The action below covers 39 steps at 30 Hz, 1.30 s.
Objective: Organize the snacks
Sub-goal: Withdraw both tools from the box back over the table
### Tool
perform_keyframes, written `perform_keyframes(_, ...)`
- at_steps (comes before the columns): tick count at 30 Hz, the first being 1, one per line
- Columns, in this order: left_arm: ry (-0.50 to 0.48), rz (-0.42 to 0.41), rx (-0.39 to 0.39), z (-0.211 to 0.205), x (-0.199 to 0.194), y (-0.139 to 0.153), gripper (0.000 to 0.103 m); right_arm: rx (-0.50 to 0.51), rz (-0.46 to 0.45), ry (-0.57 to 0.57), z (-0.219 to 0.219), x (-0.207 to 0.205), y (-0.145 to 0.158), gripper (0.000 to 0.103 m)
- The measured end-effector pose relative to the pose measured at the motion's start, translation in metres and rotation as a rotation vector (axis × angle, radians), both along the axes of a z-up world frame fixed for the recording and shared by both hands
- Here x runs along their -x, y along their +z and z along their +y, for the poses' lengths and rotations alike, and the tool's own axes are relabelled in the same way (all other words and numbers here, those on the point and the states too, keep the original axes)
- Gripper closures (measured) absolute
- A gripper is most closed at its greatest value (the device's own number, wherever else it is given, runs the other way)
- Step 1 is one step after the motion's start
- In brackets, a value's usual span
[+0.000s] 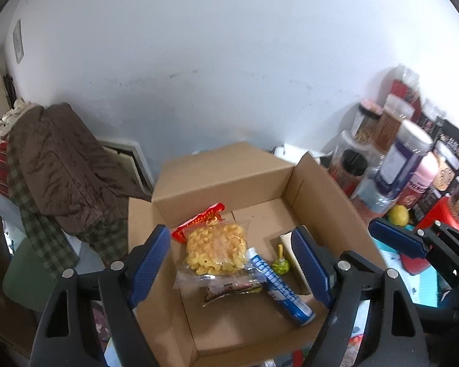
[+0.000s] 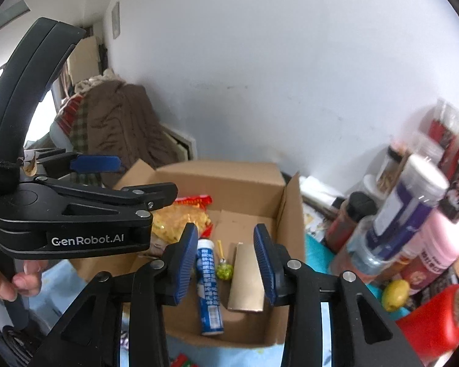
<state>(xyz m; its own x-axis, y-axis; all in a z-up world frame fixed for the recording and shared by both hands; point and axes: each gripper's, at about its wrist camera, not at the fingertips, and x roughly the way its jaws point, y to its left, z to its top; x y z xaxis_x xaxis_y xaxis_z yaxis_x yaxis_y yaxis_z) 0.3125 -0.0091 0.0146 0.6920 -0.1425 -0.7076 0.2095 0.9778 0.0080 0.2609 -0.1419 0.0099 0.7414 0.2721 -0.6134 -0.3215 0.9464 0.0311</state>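
An open cardboard box (image 1: 223,180) (image 2: 290,214) stands below both grippers. In it lie a clear bag of yellow snacks (image 1: 217,249) on a red packet (image 1: 199,221), a dark wrapped bar (image 1: 229,290), a blue-and-white tube (image 1: 280,284) (image 2: 209,287), a green lollipop (image 1: 281,264) (image 2: 224,270) and a beige carton (image 2: 248,278). My left gripper (image 1: 232,263) hangs open over the bag with nothing between its pads. My right gripper (image 2: 225,263) is open above the tube, the lollipop and the carton, clear of them all. One of its blue pads (image 1: 397,240) shows in the left wrist view.
Jars and bottles (image 2: 413,229) crowd the table to the right of the box, with a yellow fruit (image 2: 394,295) and a red container (image 2: 431,324) in front. Clothes (image 1: 61,159) are draped over furniture at the left. A hand (image 2: 24,281) holds the left gripper. A white wall stands behind.
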Motion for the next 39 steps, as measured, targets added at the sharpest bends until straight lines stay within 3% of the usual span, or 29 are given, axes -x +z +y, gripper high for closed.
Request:
perform_keyframes(6, -0.004, -0.068, 0.013, 0.003, 0.040, 0.028, 0.021, -0.001, -0.051, -0.023, -0.005, 0.032, 0.030, 0.065)
perform_keyframes(8, -0.004, -0.093, 0.019, 0.006, 0.056, 0.036, 0.021, -0.002, -0.071, -0.028, -0.007, 0.045, 0.038, 0.059)
perform_keyframes(19, -0.024, -0.148, 0.046, 0.014, 0.127, 0.053, 0.021, -0.008, -0.123, -0.059, -0.014, 0.107, 0.057, 0.059)
perform_keyframes(30, -0.058, -0.179, 0.079, 0.020, 0.191, 0.048, 0.021, -0.025, -0.125, -0.089, -0.017, 0.166, 0.049, 0.059)
perform_keyframes(39, -0.071, -0.162, 0.103, 0.028, 0.226, 0.025, 0.021, -0.033, -0.091, -0.092, -0.009, 0.197, 0.028, 0.057)
